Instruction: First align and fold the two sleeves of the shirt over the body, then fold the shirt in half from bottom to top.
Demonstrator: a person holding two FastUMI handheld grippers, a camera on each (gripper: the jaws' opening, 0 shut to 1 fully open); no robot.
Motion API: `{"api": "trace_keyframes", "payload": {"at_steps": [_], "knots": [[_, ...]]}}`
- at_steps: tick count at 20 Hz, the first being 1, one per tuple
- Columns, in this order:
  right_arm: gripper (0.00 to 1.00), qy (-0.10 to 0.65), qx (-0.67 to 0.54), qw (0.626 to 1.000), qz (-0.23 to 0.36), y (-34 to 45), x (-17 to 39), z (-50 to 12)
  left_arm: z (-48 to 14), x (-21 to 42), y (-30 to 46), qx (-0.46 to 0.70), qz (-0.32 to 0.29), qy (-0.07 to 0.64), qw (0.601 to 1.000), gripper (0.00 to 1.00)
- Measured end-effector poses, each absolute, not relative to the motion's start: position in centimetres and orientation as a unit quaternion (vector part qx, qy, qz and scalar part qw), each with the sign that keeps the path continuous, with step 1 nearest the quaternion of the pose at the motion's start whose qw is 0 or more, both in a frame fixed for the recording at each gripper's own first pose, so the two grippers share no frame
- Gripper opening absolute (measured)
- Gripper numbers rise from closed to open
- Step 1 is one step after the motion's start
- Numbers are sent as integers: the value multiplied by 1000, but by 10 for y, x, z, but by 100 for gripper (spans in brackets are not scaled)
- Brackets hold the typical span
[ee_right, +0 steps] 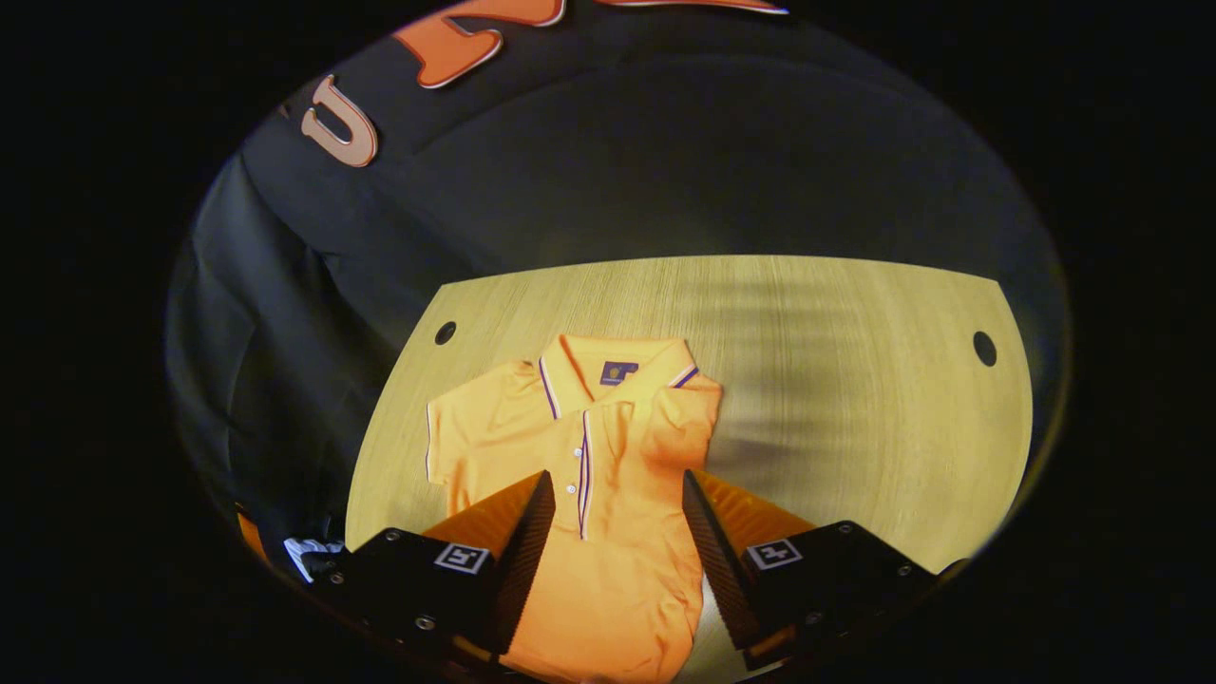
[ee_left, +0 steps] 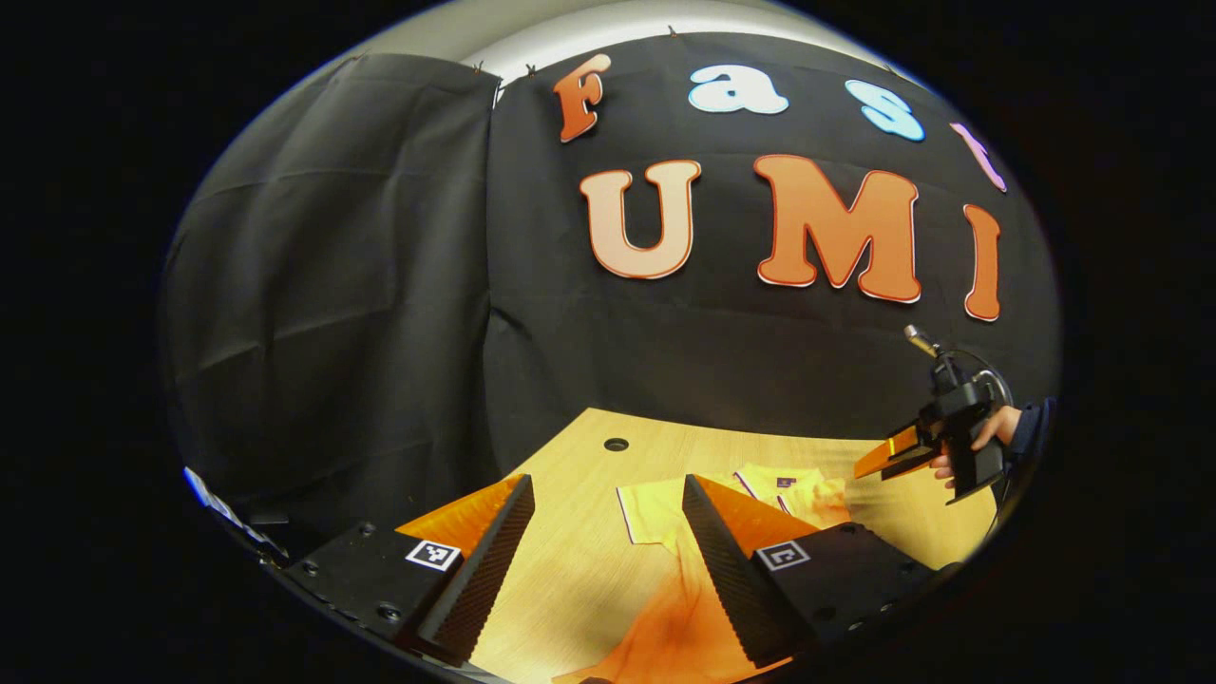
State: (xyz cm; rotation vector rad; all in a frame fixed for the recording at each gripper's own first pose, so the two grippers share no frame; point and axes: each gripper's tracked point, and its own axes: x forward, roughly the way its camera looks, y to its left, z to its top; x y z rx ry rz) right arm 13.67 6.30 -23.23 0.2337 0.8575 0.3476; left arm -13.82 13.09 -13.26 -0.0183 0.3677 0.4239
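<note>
The desk (ee_right: pixel 855 380) is the largest thing here, a pale wooden top with a round hole near each far corner, and the orange polo shirt (ee_right: pixel 608 532) lies flat on it, front up, collar (ee_right: pixel 617 366) pointing toward the booth wall. Taking the collar as landmark: in the right gripper view the sleeve (ee_right: pixel 465 427) left of the collar is spread out flat on the wood, while the sleeve (ee_right: pixel 679 423) right of the collar already lies folded in over the body, its edge running nearly straight down from the shoulder. So 1 of the 2 sleeve folds looks done, and the step in hand appears to be the second sleeve — the bottom-to-top fold is not yet begun. The right gripper (ee_right: pixel 616 527) hangs above the shirt below the collar, over the placket (ee_right: pixel 583 470), fingers apart and holding nothing. The left gripper (ee_left: pixel 608 532) is raised on the spread sleeve's side of the collar, fingers likewise apart and empty; in its view the right gripper (ee_left: pixel 888 459) shows beyond the collar, held in a hand (ee_left: pixel 978 442). The next move, as I judge it, calls for the left gripper to come down on the outer edge of the spread sleeve, pinch a single layer, and carry it inward to match the folded one.
</note>
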Motion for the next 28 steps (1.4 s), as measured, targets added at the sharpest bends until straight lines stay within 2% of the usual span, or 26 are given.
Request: {"api": "trace_keyframes", "payload": {"at_steps": [2,5,10,14,17,21,26,28], "knots": [[89,390,126,900,147,51,127,-215,-151,-118,150,-29,200,209,957,97],[94,354,132,920,106,26,113,-196,-197,-82,169,-76,179,298,934,98],[96,307,121,943,33,-7,80,-170,-257,-35,194,-126,147,403,894,98],[97,282,133,950,-6,-16,41,-154,-315,-2,197,-121,119,485,858,100],[97,266,143,953,-33,-19,9,-145,-348,27,196,-142,98,525,834,96],[97,253,149,954,-62,-25,-28,-138,-394,54,193,-150,89,580,796,97],[98,252,151,951,-99,-44,-65,-141,-436,63,199,-98,106,636,758,97],[97,256,160,946,-114,-50,-77,-146,-437,69,203,-68,109,639,759,93]]}}
